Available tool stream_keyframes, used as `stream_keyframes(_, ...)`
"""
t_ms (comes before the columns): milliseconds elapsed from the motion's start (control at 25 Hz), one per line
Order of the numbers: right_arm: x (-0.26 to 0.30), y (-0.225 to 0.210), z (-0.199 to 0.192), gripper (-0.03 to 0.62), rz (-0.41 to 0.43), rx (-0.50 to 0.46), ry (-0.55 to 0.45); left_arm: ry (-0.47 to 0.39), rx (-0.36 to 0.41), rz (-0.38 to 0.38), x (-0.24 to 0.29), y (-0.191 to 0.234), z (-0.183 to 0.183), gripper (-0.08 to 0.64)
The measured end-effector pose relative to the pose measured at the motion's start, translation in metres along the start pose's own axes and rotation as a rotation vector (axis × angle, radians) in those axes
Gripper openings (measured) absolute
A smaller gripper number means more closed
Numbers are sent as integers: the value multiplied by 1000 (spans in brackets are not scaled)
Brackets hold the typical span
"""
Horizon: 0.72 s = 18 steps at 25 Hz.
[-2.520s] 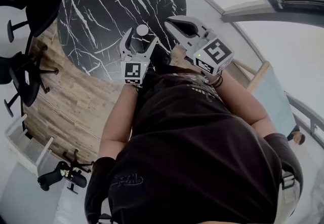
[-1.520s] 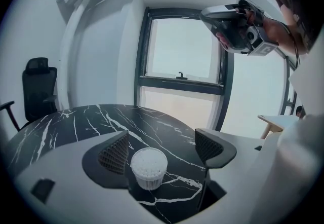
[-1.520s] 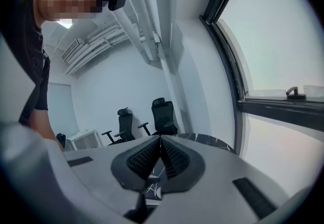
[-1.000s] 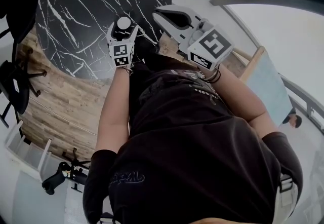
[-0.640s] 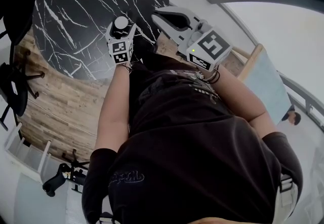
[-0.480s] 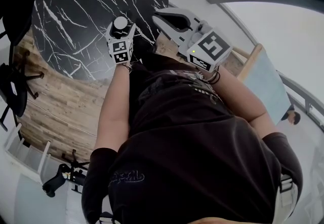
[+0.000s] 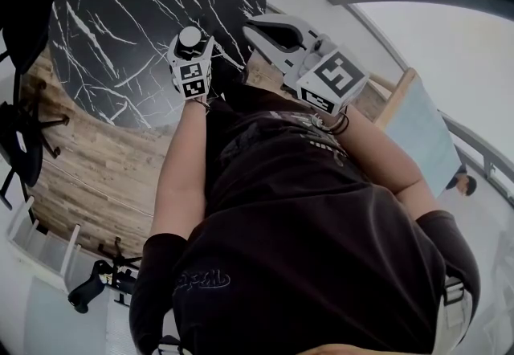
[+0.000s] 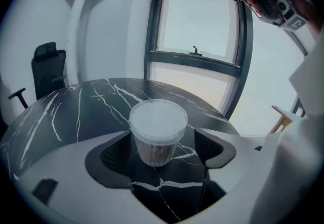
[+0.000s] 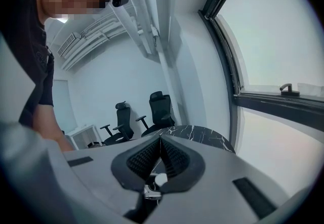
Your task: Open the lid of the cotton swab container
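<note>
The cotton swab container point(image 7: 190, 36) is a clear tub with a white lid, standing near the edge of the round black marble table point(image 7: 136, 16). In the left gripper view the container point(image 8: 158, 132) sits between the jaws of my left gripper point(image 8: 162, 134), with the lid on. The left pad lies against its side. A strip of table shows between the tub and the right pad. My left gripper point(image 7: 192, 46) brackets it from the near side. My right gripper point(image 7: 249, 23) is raised to the right of it, with its jaws pressed together on nothing point(image 9: 160, 142).
Black office chairs point(image 9: 157, 111) stand beyond the table point(image 9: 197, 132), and one more point(image 8: 48, 66) is at the left. A large window point(image 8: 197, 25) is behind the table. Wooden floor point(image 7: 88, 177) lies below, and a pale board point(image 7: 418, 128) leans at the right.
Since the earliest frame both grippers and the table sit further left and higher in the head view. Over the last second nothing has visibly moved.
</note>
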State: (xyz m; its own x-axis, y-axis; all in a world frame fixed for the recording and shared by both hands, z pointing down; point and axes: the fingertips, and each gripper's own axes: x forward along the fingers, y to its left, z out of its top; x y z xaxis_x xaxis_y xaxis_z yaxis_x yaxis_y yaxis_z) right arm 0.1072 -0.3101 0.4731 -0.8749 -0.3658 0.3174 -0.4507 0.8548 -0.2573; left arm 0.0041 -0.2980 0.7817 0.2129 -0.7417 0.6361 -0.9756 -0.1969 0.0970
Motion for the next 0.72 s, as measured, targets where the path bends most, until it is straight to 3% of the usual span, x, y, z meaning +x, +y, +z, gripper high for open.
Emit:
stream_keyframes(160,0,0,0,23,-2,-1,0,8,22,4,4,0,4,385)
stream_keyframes(520,1,2,-2,23,-1,3,1,31,55,25,6,6,-2,276)
stream_keyframes(720,1,3,-3,23,-2,4,2,27,59,23,7,6,-2,273)
